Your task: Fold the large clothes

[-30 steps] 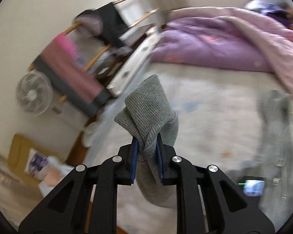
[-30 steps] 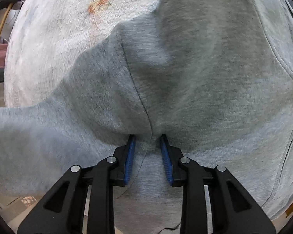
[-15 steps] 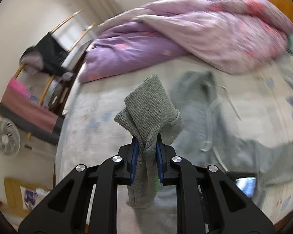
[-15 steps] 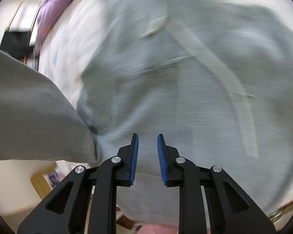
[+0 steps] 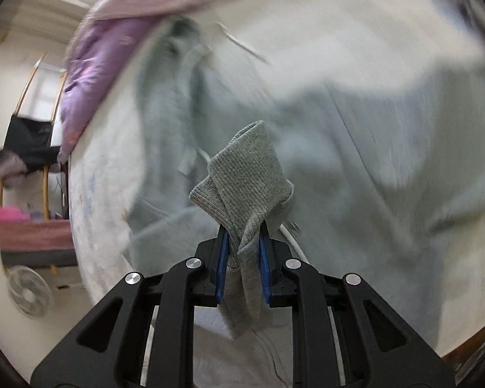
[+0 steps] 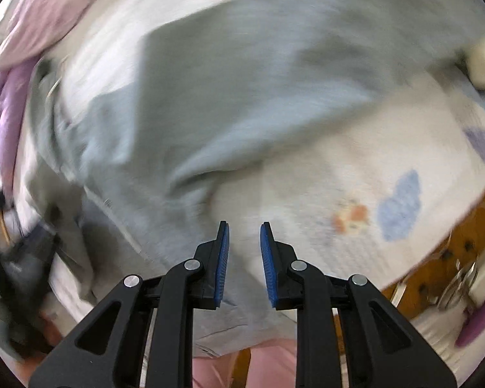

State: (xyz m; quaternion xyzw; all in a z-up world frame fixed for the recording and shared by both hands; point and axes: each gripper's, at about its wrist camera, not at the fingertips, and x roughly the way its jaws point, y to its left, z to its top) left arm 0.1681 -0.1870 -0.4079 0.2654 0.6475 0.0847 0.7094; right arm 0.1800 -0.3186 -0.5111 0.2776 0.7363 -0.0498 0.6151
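Observation:
A large grey hoodie (image 5: 355, 148) lies spread on the white bed sheet (image 5: 100, 194); both views are motion-blurred. My left gripper (image 5: 241, 239) is shut on the hoodie's ribbed sleeve cuff (image 5: 245, 174), which sticks up between the blue pads above the hoodie body. In the right wrist view the hoodie (image 6: 229, 90) fills the upper half, one sleeve running to the right. My right gripper (image 6: 244, 236) is open and empty, just above the hoodie's lower edge and the sheet (image 6: 323, 194).
A purple and pink quilt (image 5: 90, 64) is bunched at the far side of the bed. A rack with hanging clothes (image 5: 29, 148) and a fan (image 5: 29, 294) stand left of the bed. The wooden bed edge (image 6: 452, 242) shows at right.
My left gripper swung with the cuff from the room side to over the hoodie body. My right gripper let go of the fabric, opened, and moved toward the hoodie's right lower edge.

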